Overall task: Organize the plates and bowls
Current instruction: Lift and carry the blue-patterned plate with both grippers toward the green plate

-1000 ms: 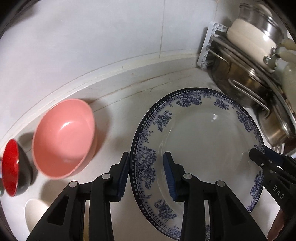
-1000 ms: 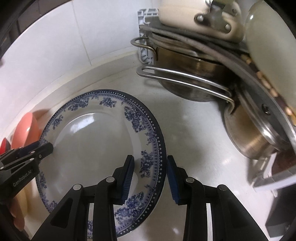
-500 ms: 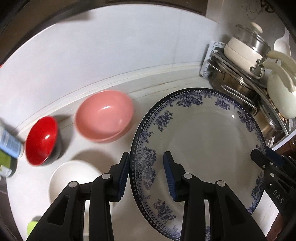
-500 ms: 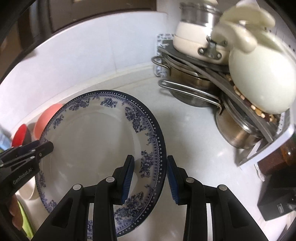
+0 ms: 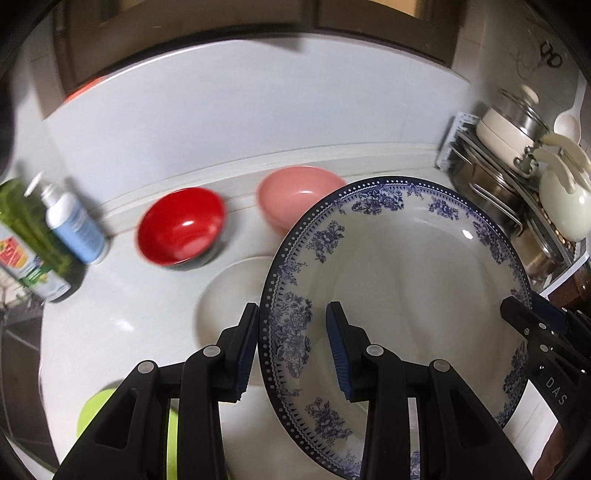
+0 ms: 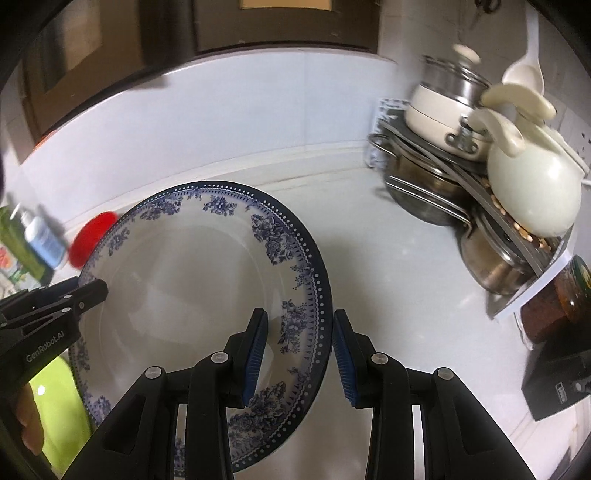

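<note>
Both claws hold the blue-patterned plate (image 5: 402,280) by opposite rims, left claw (image 5: 291,347) and right claw (image 6: 300,349), above the white surface (image 6: 399,295).

A white tabletop (image 6: 399,295) meets a white tiled wall (image 5: 229,122) under dark cabinets (image 6: 280,26). At the left, a pump bottle (image 5: 72,225) stands against a green bottle (image 5: 26,240). At the right, a corner rack (image 6: 476,192) holds steel pots (image 6: 424,188), a cream pot (image 6: 439,110) and a cream kettle (image 6: 532,184), with a jar (image 6: 570,291) and black box (image 6: 557,376) nearby.
</note>
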A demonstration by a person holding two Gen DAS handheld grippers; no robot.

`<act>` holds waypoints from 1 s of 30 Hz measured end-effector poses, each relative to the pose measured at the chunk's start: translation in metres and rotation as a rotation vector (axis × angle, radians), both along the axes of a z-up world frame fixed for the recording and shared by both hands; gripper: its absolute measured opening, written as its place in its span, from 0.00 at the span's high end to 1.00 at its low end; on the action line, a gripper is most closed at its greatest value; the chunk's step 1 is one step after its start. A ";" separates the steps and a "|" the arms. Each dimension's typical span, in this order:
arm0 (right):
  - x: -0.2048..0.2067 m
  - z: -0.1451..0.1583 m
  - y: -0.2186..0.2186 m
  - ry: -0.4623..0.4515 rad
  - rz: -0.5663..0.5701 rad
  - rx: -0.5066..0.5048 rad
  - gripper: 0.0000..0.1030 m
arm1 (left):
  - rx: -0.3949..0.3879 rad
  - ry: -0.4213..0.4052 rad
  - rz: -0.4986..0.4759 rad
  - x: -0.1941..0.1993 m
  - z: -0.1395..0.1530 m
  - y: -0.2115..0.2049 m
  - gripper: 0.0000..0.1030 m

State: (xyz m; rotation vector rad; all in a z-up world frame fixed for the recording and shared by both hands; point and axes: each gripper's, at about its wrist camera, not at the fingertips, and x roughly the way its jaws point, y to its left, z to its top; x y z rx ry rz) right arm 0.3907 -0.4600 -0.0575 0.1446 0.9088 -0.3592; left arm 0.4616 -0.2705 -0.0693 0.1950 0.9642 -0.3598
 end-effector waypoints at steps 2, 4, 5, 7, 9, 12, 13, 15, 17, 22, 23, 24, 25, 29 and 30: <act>-0.001 0.002 0.015 -0.004 0.021 0.001 0.64 | -0.002 -0.006 0.016 -0.003 0.003 0.014 0.64; -0.002 0.004 0.030 -0.007 0.040 0.000 0.64 | -0.003 -0.014 0.031 -0.006 0.007 0.030 0.64; -0.002 0.005 0.038 -0.009 0.048 0.000 0.64 | -0.003 -0.017 0.038 -0.008 0.008 0.038 0.64; -0.001 0.006 0.052 -0.012 0.066 -0.001 0.64 | -0.007 -0.019 0.057 -0.010 0.011 0.053 0.64; 0.000 0.007 0.065 -0.015 0.084 -0.003 0.64 | -0.009 -0.025 0.079 -0.013 0.014 0.070 0.65; 0.001 0.009 0.085 -0.021 0.110 -0.002 0.64 | -0.010 -0.034 0.106 -0.017 0.017 0.093 0.65; 0.001 0.010 0.091 -0.023 0.119 -0.003 0.64 | -0.009 -0.037 0.113 -0.018 0.018 0.100 0.65; 0.001 0.011 0.105 -0.025 0.138 -0.002 0.64 | -0.010 -0.040 0.131 -0.020 0.020 0.113 0.65; 0.001 0.012 0.120 -0.028 0.160 -0.005 0.64 | -0.010 -0.042 0.151 -0.023 0.021 0.129 0.64; 0.003 0.013 0.154 -0.029 0.212 -0.008 0.64 | -0.004 -0.045 0.204 -0.031 0.022 0.166 0.64; 0.003 0.013 0.161 -0.029 0.223 -0.007 0.64 | -0.002 -0.045 0.214 -0.032 0.021 0.173 0.64; 0.003 0.013 0.168 -0.027 0.236 -0.007 0.64 | -0.001 -0.043 0.226 -0.034 0.021 0.180 0.64; 0.004 0.012 0.174 -0.024 0.246 -0.003 0.64 | 0.000 -0.041 0.236 -0.035 0.021 0.186 0.64; 0.007 0.010 0.197 -0.016 0.291 0.003 0.64 | 0.004 -0.036 0.279 -0.040 0.019 0.214 0.64; 0.007 0.009 0.202 -0.015 0.300 0.003 0.64 | 0.004 -0.033 0.291 -0.041 0.018 0.220 0.64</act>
